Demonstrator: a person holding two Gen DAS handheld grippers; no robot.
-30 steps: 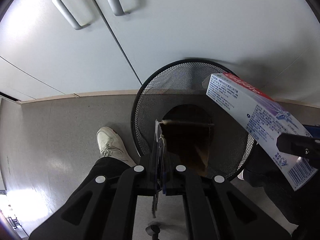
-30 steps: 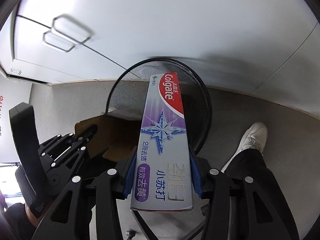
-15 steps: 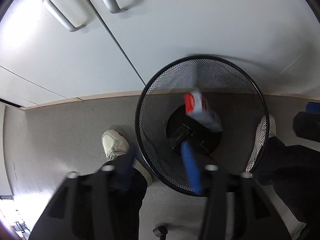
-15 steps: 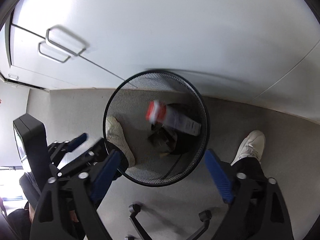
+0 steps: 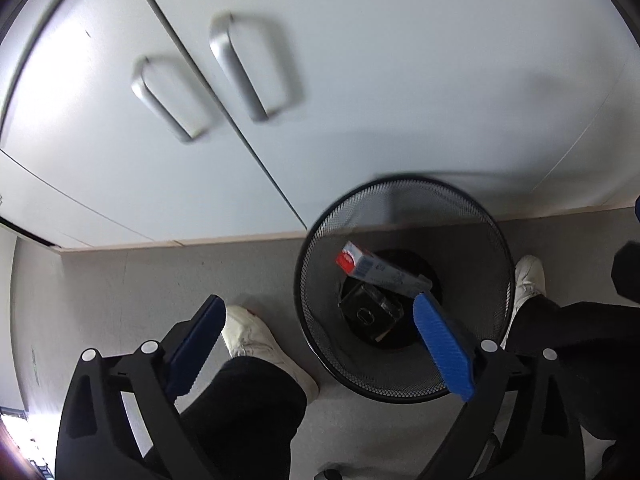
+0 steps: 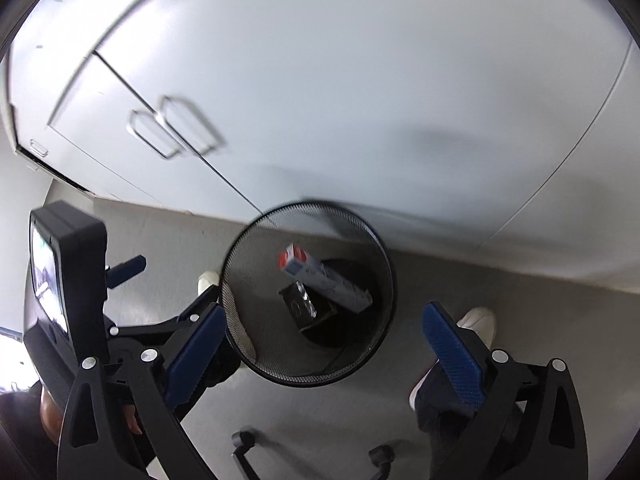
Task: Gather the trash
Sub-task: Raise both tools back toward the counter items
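A black wire-mesh bin (image 5: 472, 240) (image 6: 308, 205) stands on the grey floor against the cabinet. Inside it lies a red, white and blue toothpaste box (image 5: 380, 272) (image 6: 324, 278), slanted over a dark flattened carton (image 5: 370, 312) (image 6: 302, 306) at the bottom. My left gripper (image 5: 318, 299) hangs above the bin's left rim. Its jaws are opening, with nothing between the blue pads (image 5: 440, 344). My right gripper (image 6: 324, 308) hovers over the bin's near side. Its jaws are also opening and hold nothing.
Pale cabinet doors with silver handles (image 5: 240, 76) (image 6: 172, 132) rise behind the bin. A person's white shoes (image 5: 256, 336) (image 5: 530, 276) and dark trouser legs flank it. Chair casters (image 6: 244, 444) sit on the floor nearest me. The left gripper's body (image 6: 64, 276) shows beside the bin.
The right gripper let go of the toothpaste box and the left let go of a brown cardboard piece; both fell into the bin. Both grippers opened wide and rose.
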